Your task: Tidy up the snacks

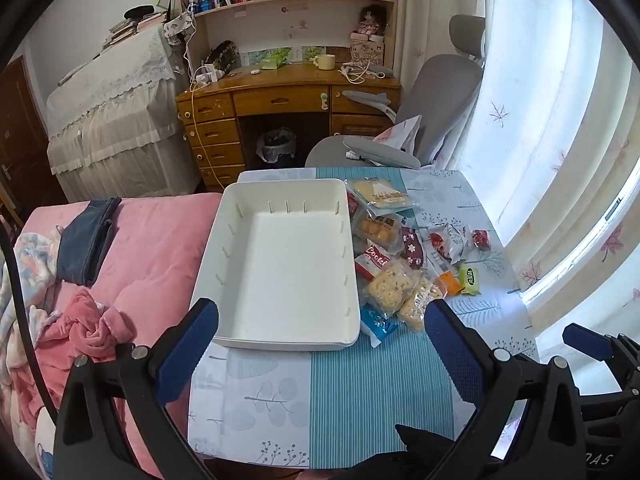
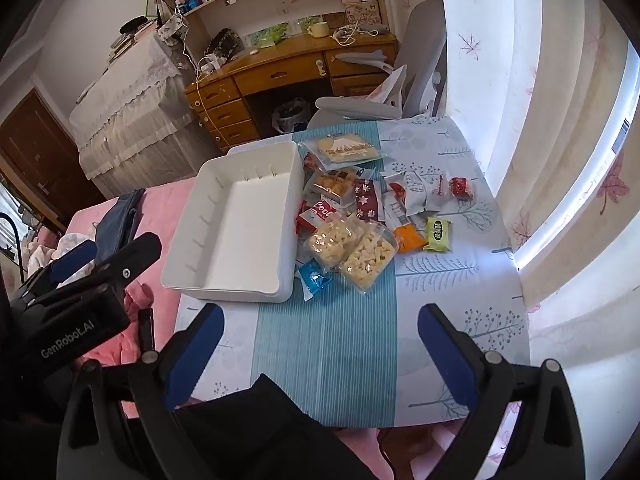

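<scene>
Currently both grippers hang above the near edge of the table, nothing held. Left gripper jaws spread wide, empty, over the near rim of the white bin. Right gripper also wide open, empty, over the teal striped cloth. Bin has nothing inside. Snack pile lies touching the bin's side, at 3 o'clock of it: two clear packs of yellow puffs nearest, blue packet at 7 o'clock of them, green packet and orange one at 3 o'clock
</scene>
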Tool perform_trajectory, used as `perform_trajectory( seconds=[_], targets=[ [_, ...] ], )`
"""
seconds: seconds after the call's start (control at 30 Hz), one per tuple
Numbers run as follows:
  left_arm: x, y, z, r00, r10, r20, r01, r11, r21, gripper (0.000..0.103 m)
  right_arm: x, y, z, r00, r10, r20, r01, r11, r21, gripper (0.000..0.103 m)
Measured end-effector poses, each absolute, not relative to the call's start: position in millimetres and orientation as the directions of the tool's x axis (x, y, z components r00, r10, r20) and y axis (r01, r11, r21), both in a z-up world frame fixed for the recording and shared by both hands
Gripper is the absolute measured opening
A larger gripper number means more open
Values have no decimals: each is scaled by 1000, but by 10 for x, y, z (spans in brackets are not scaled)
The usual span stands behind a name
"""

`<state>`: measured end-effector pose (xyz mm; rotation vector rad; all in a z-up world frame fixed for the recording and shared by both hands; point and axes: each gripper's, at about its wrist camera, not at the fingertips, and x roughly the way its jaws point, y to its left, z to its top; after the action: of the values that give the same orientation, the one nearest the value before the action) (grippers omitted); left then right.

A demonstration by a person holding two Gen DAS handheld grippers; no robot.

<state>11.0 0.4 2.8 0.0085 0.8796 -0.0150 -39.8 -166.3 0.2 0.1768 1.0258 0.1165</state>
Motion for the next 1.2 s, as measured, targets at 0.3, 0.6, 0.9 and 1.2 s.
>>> perform_trajectory(
  seconds=[0.3,0.6,0.9,1.2],
  targets=[
    [109,16,20,632,-8,-775,18,1000,5,102,-355,-1625,96,517,172,-839,-20,982,190,98],
    [74,171,-133,614,27,-789,17,999,48,102,-333,-1628,110,514,169,-841,-20,983,185,98],
    [127,289,-252,525,-42,-850,71,997,-5,102,-340,-1524,129,520,119,-846,13,989,147,98],
    [167,328,-373,488,-138,-862,134,988,-82,102,-469,-1494,68,568,42,-822,71,992,100,98]
  ],
)
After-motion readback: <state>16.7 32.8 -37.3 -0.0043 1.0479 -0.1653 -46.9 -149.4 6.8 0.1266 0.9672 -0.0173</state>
